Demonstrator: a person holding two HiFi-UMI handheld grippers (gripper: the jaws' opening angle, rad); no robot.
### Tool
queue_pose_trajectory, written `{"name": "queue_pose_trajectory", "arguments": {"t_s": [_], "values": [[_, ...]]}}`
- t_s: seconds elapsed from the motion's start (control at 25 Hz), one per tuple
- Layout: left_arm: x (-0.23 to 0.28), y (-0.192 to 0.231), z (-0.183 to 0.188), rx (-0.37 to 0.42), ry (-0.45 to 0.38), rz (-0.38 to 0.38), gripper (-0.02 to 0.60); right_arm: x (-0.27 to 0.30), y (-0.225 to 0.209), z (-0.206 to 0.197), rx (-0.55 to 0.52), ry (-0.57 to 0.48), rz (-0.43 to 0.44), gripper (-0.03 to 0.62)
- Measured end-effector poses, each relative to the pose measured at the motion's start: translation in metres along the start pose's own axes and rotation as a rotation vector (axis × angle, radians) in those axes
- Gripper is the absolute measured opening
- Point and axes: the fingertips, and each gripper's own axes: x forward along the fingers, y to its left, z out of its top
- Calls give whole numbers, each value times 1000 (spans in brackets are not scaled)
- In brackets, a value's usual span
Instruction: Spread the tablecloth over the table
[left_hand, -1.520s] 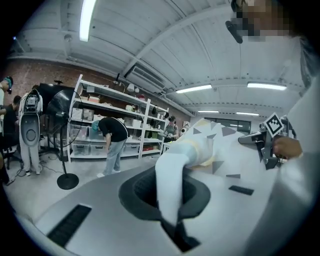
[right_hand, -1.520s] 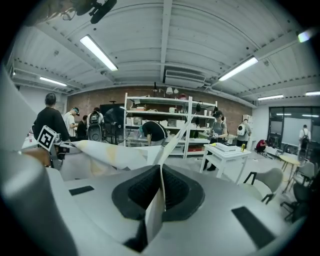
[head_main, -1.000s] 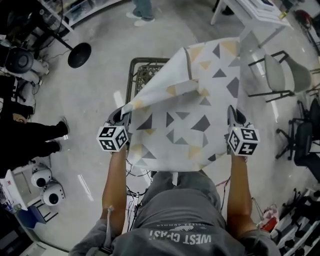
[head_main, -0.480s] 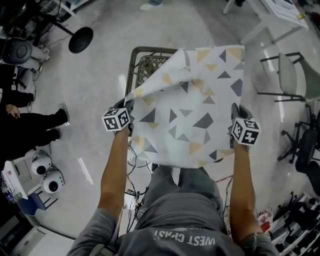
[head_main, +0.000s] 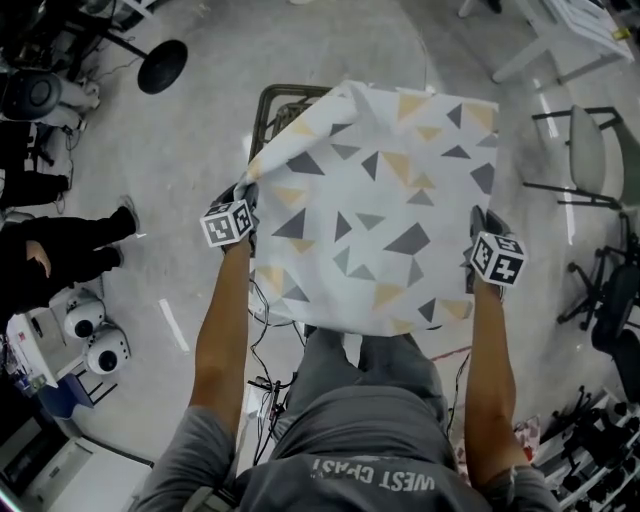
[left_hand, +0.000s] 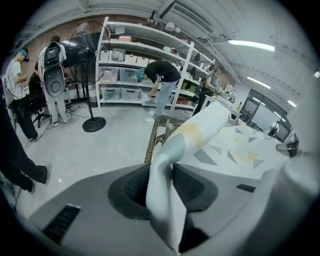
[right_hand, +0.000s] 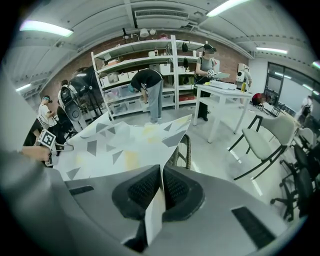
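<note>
Concrete floor surrounds the wicker tabletop (head_main: 263, 104), and over it the tablecloth (head_main: 380, 200) is pinched at one edge by the right hand-held gripper (head_main: 478, 222), but the left hand-held gripper (head_main: 246, 197), its jaws just opening around the cloth corner, may drop it askew.

We look across a pale concrete floor (head_main: 190, 130) under ceiling strip lights (right_hand: 42, 28) — white shelving (right_hand: 125, 65) lines a brick wall (right_hand: 107, 44), with a black pedestal fan (left_hand: 94, 123) before it. A white table (right_hand: 220, 89) and a grey chair (right_hand: 257, 142) stand near dark-framed windows (right_hand: 285, 80).
</note>
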Motion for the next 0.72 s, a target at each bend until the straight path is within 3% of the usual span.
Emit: {"name": "queue_pose_trajectory", "arguments": {"t_s": [0.2, 0.52, 0.72], "values": [[6, 13, -2, 35, 7, 66, 143, 4, -6, -5, 5, 13, -1, 14], [18, 24, -12, 43, 27, 94, 181, 16, -18, -15, 8, 32, -5, 15], [35, 37, -29, -24, 100, 59, 233, 30, -32, -25, 11, 68, -21, 21]]}}
